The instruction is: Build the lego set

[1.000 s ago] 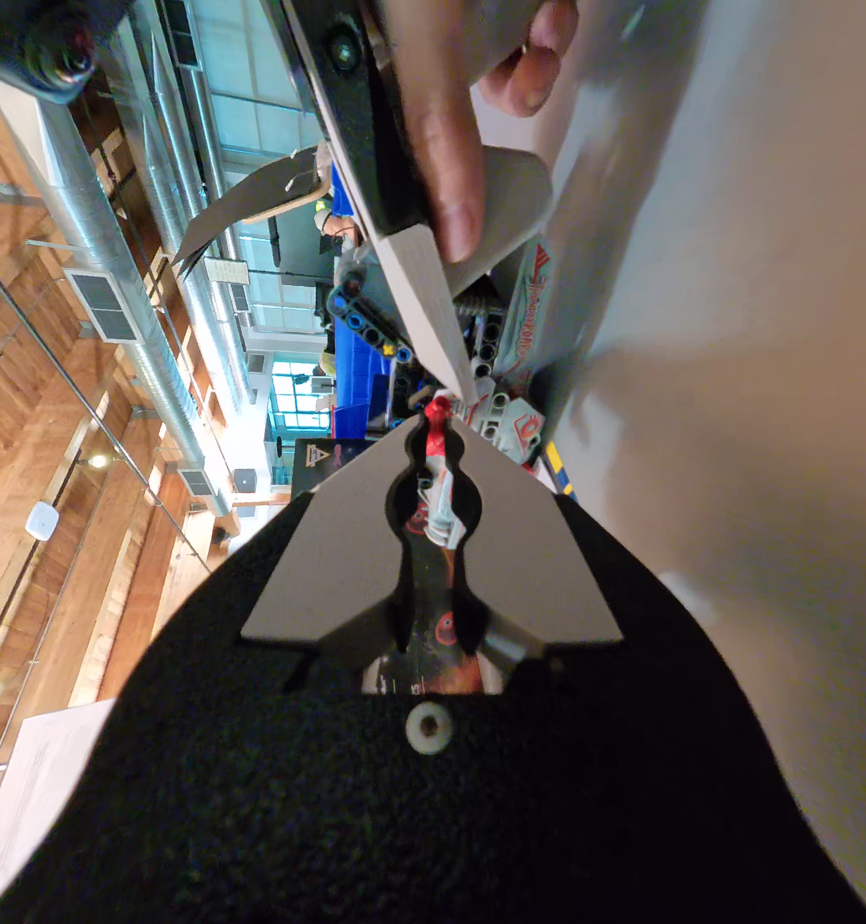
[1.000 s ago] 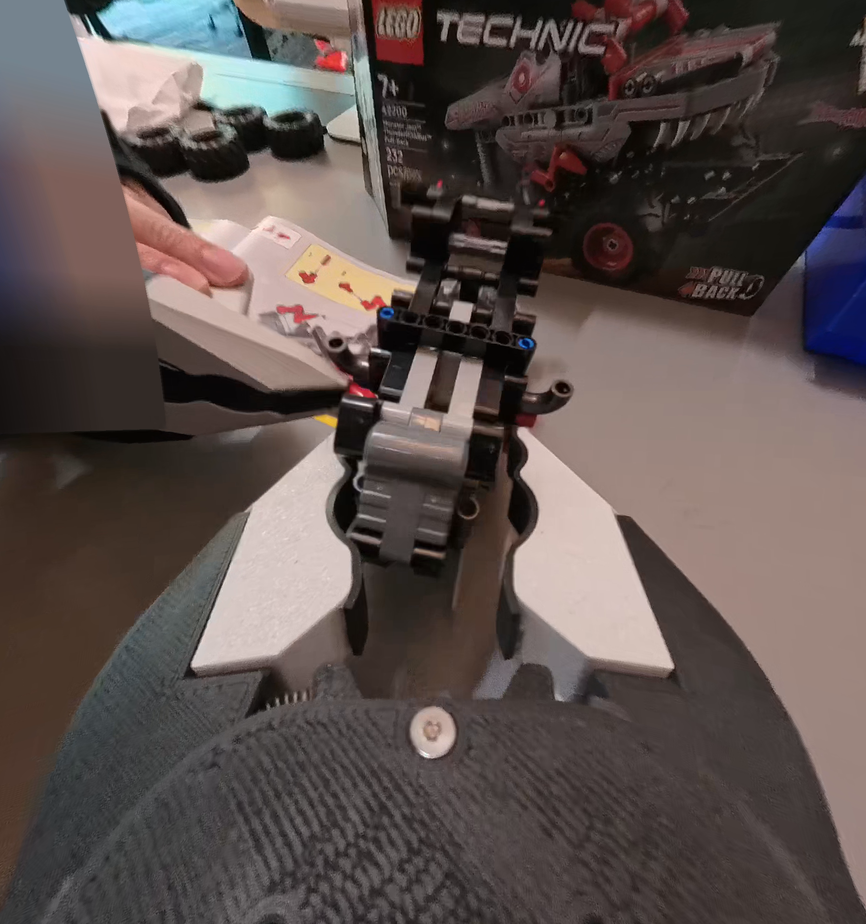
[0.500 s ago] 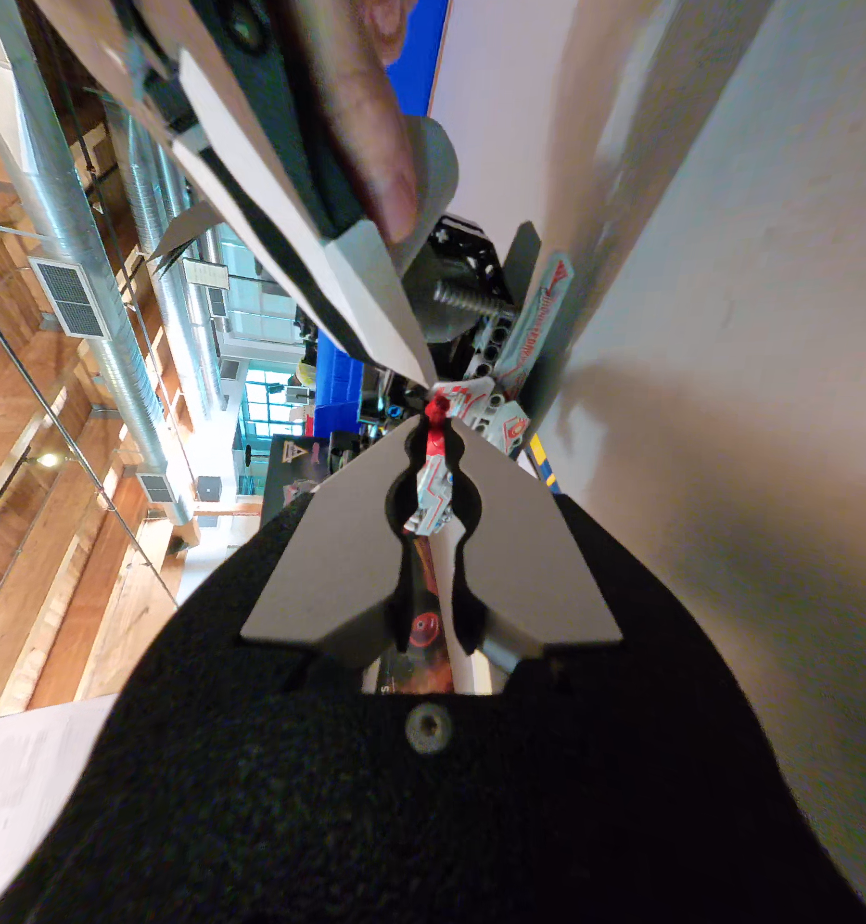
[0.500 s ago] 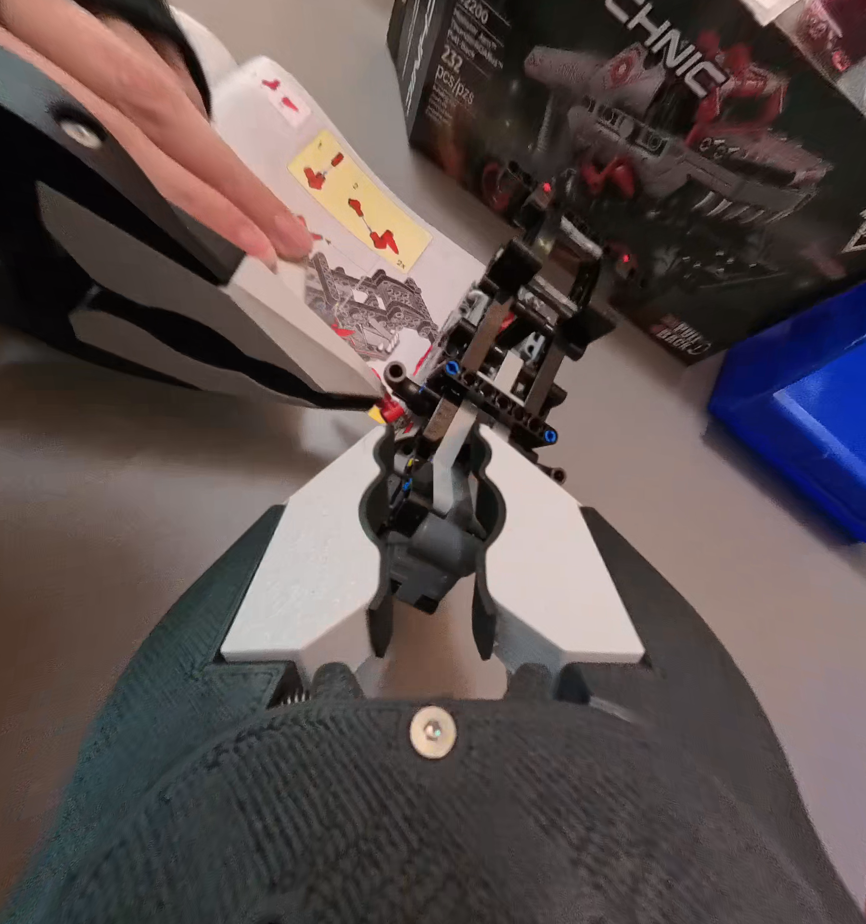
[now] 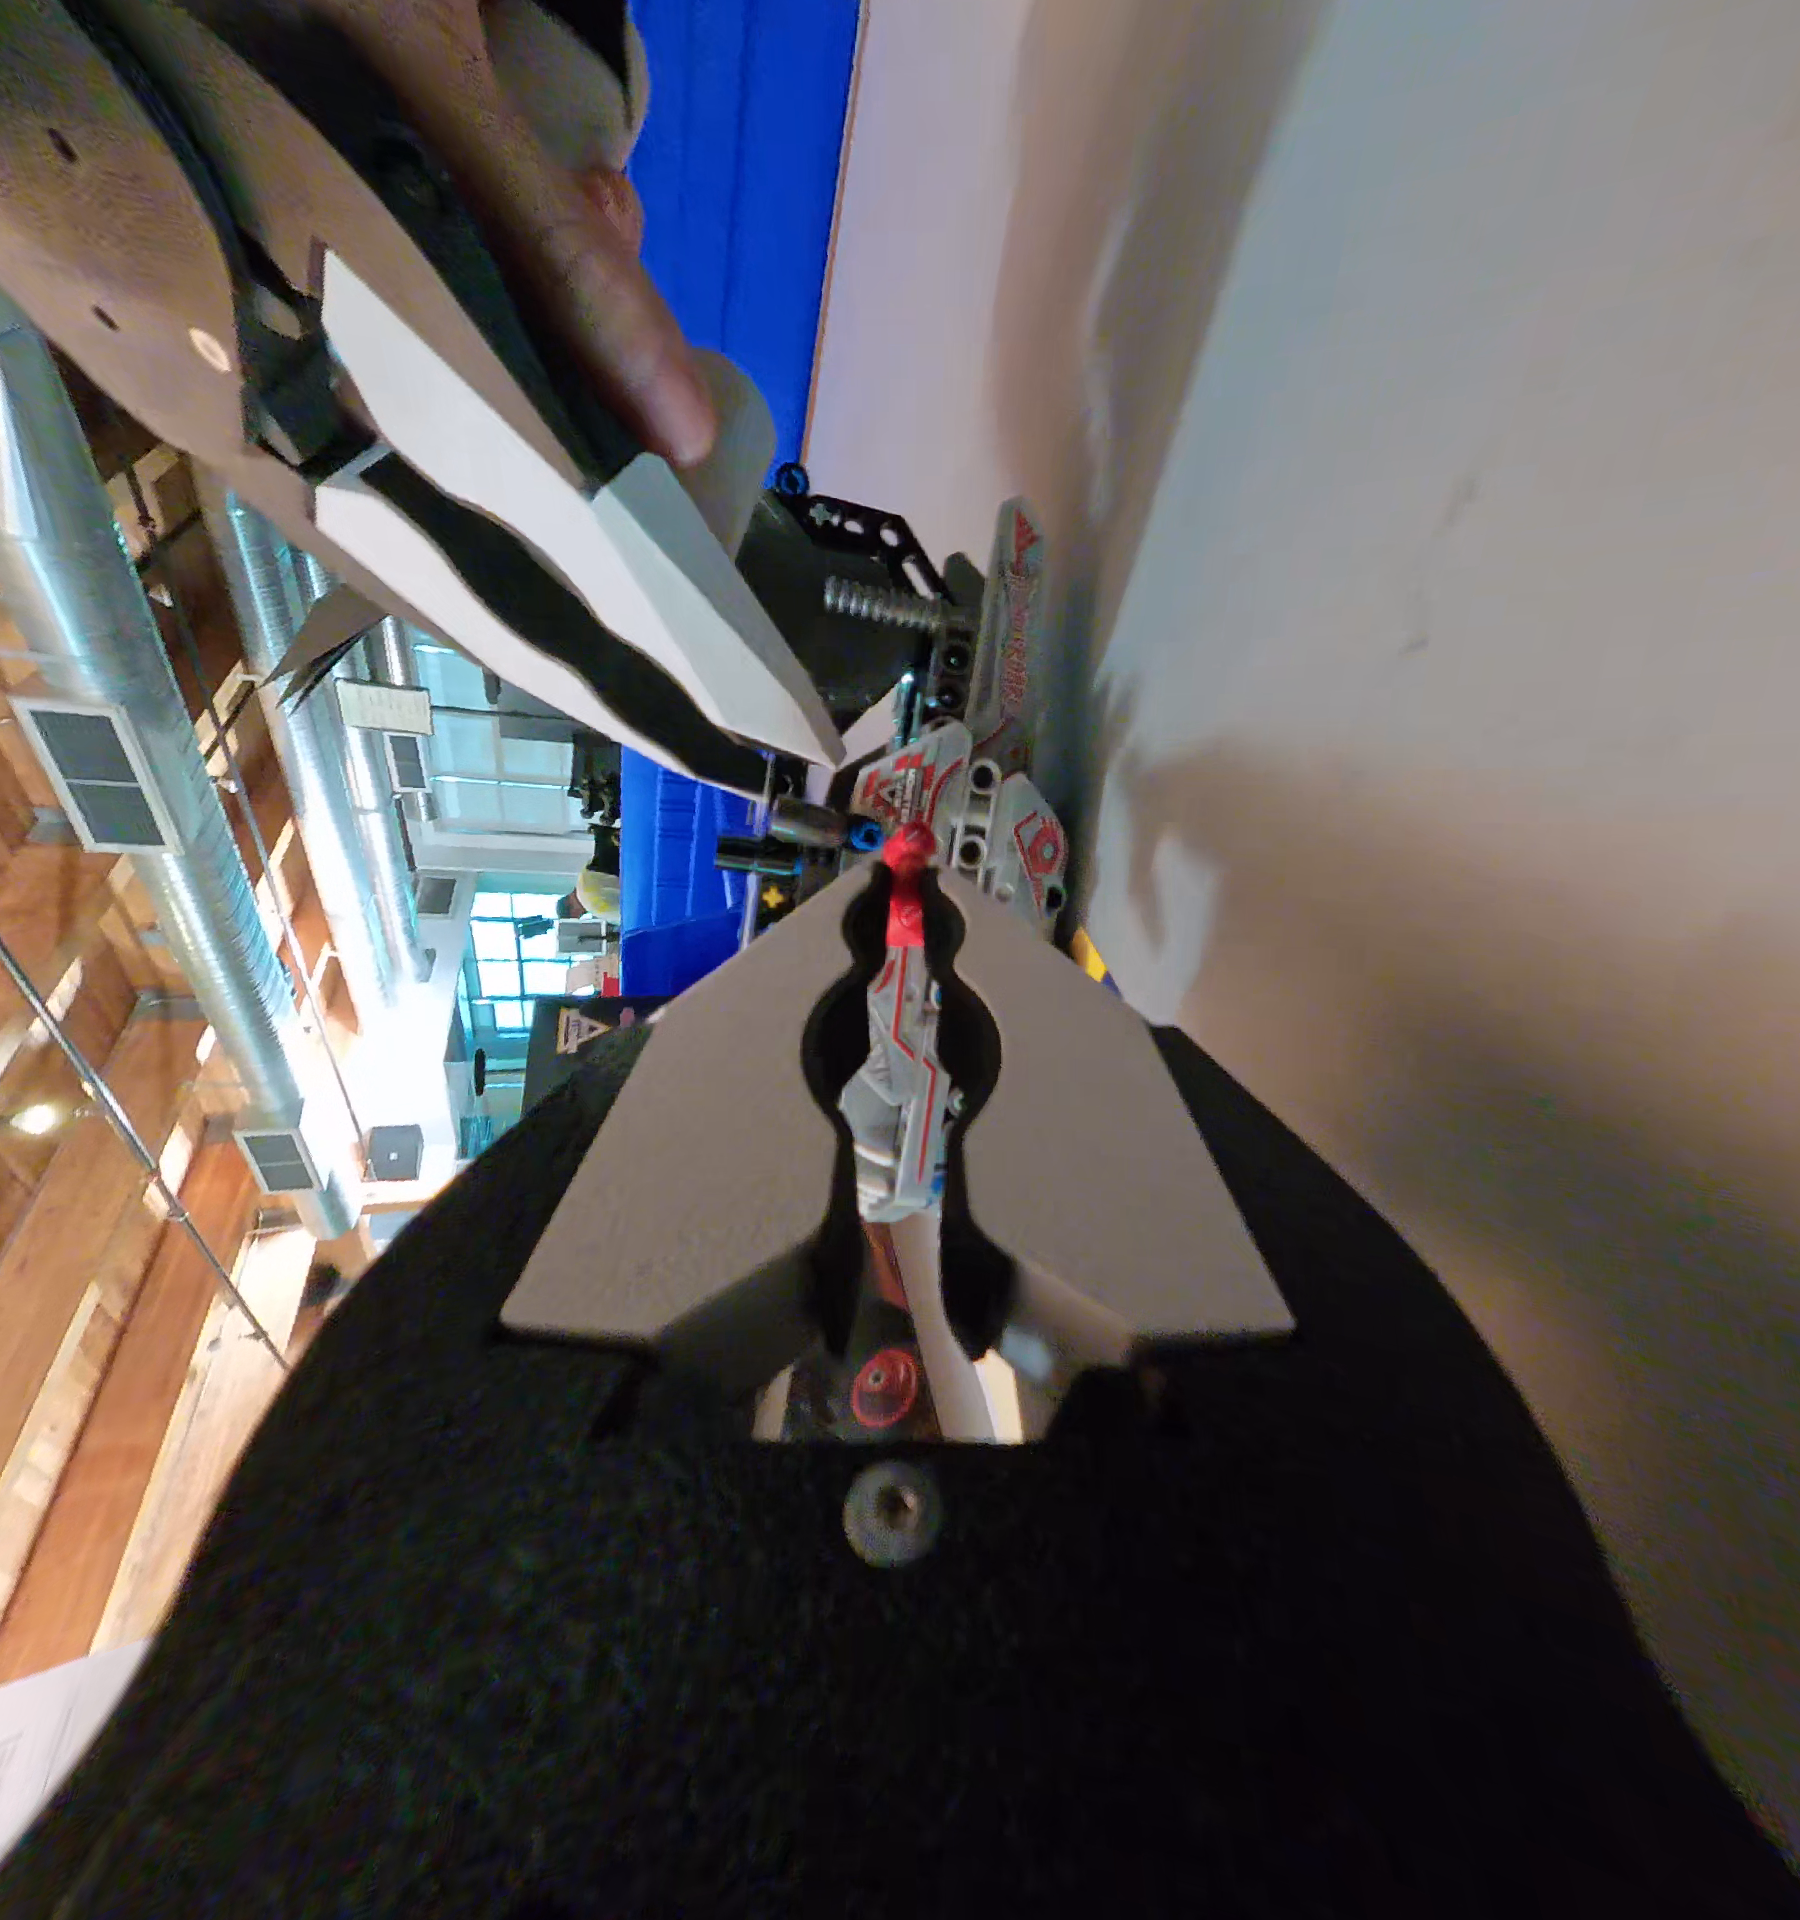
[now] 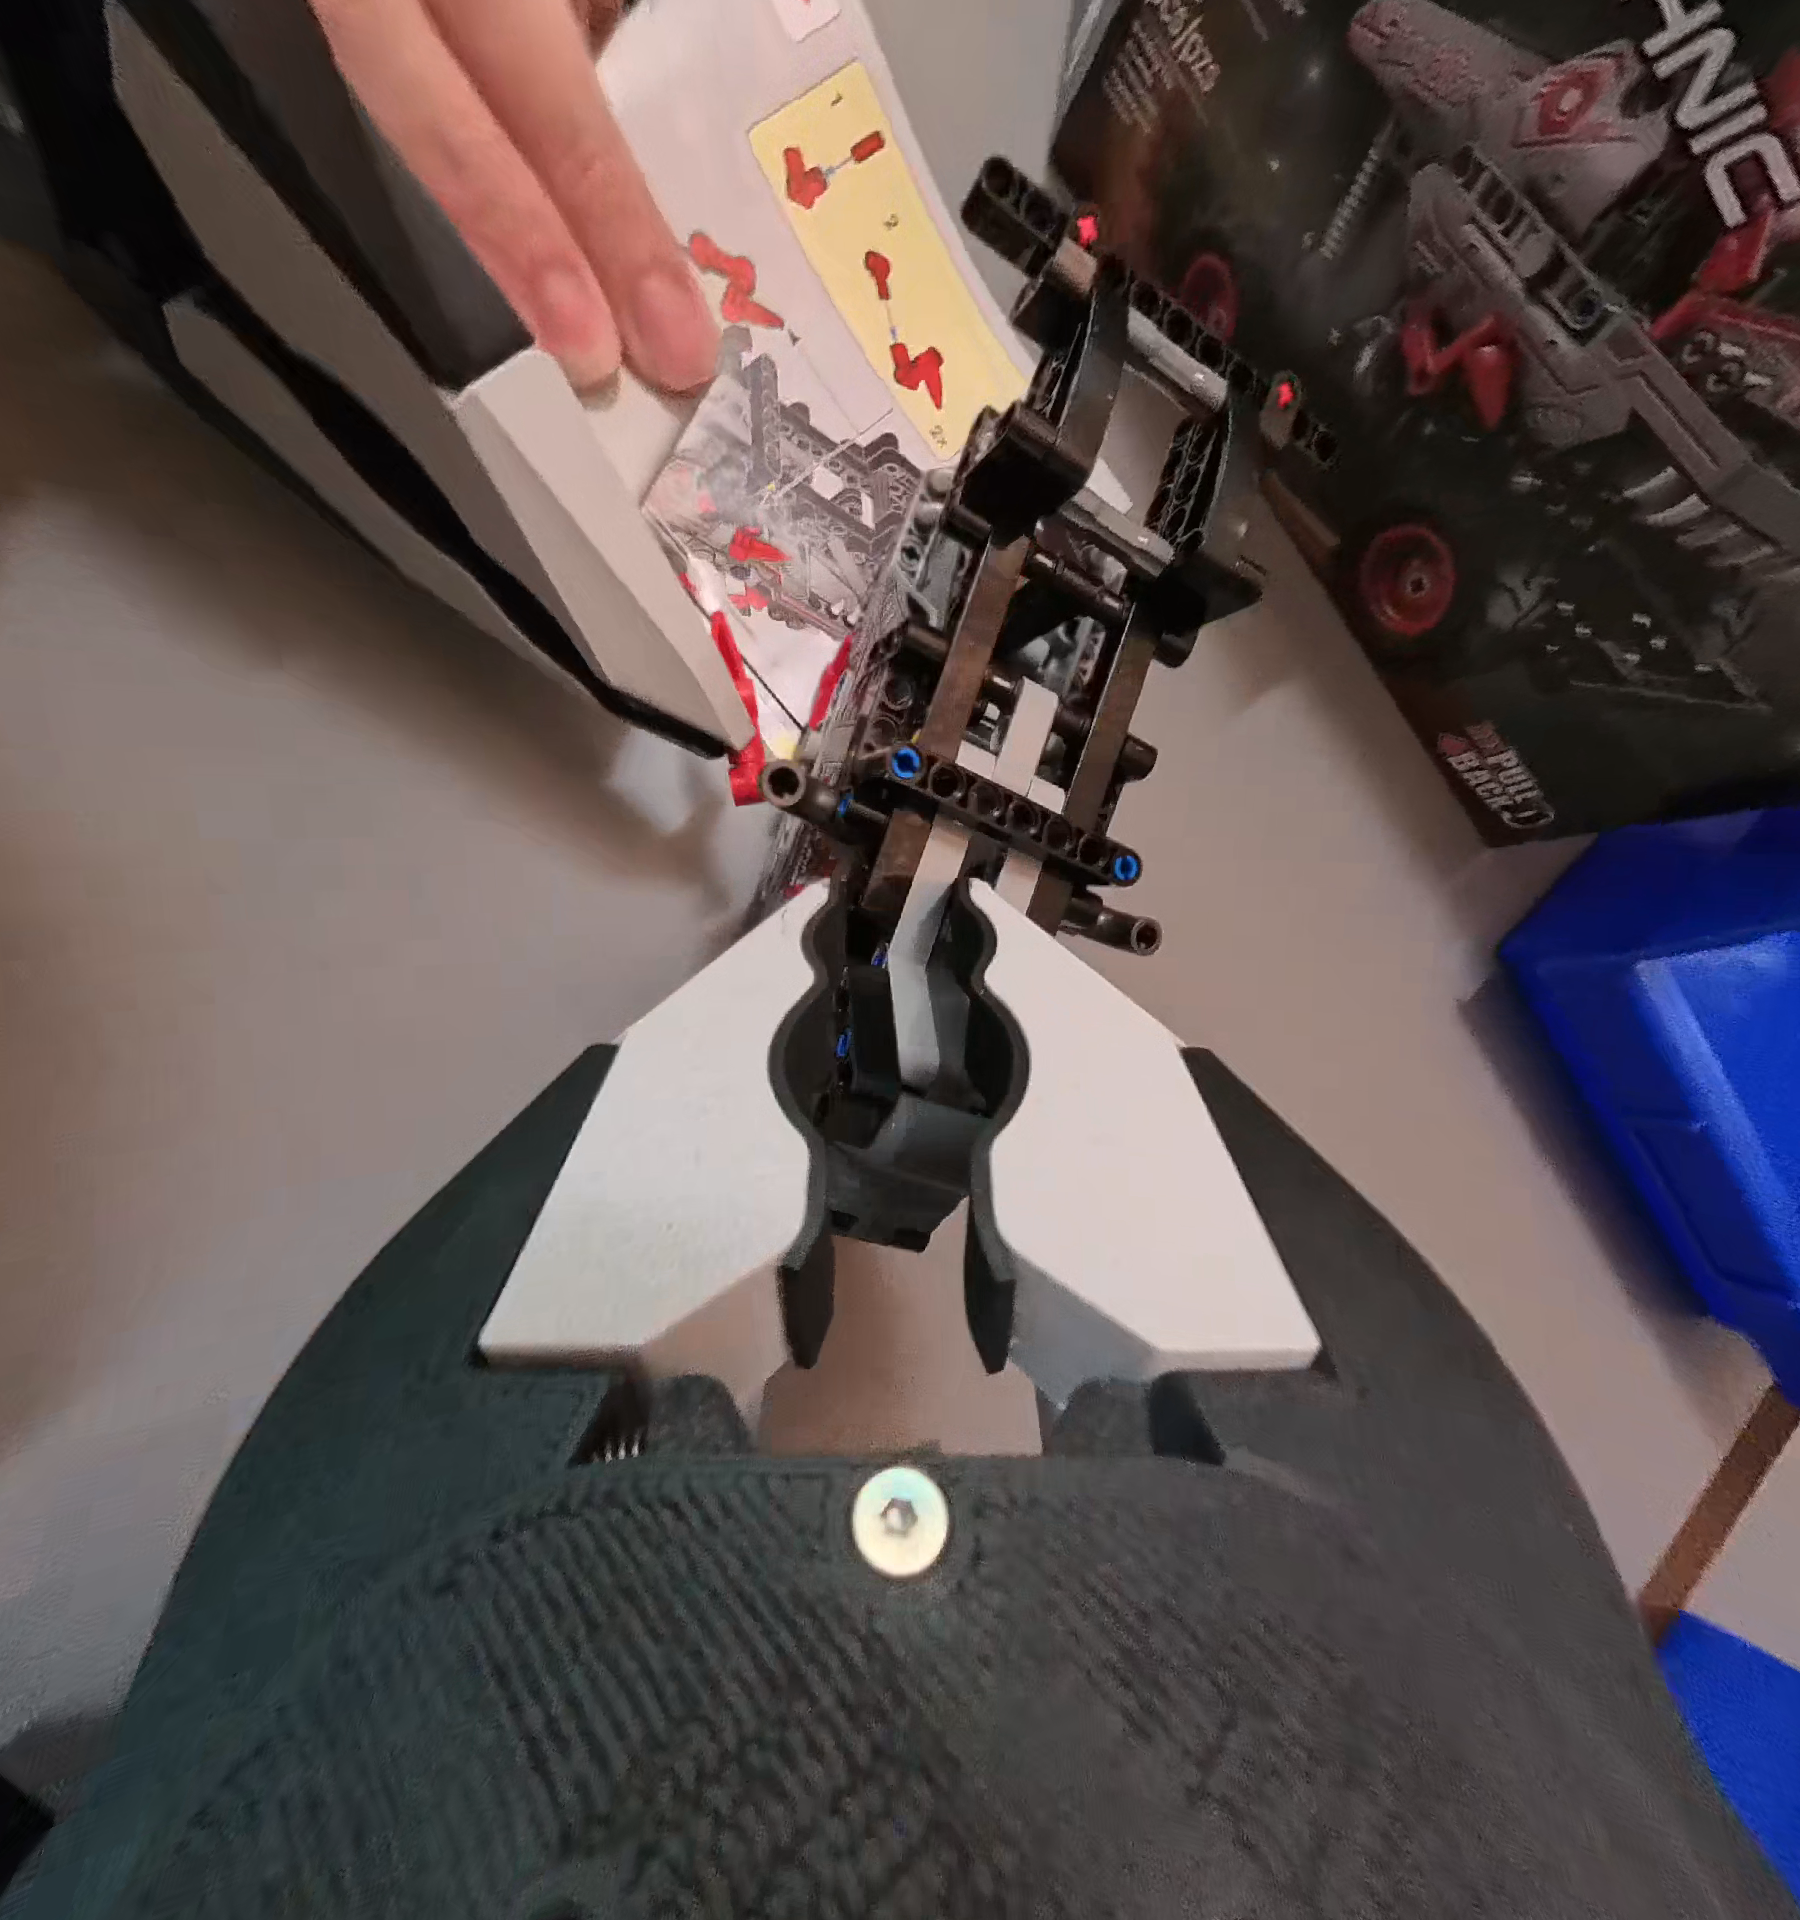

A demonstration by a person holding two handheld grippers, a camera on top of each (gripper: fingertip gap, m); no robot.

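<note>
Now the left gripper pinches a grey-and-red panel piece at the chassis side, which the right gripper clamps above the table — line up the red pin squarely, then press.

Bare counter lies open to the left of the black frame. On the right, a blue bin closes that side, with only a strip of counter between it and the frame. Behind, the set's box blocks the far edge. The instruction booklet lies flat under the left gripper, which crowds the frame's left corner.
</note>
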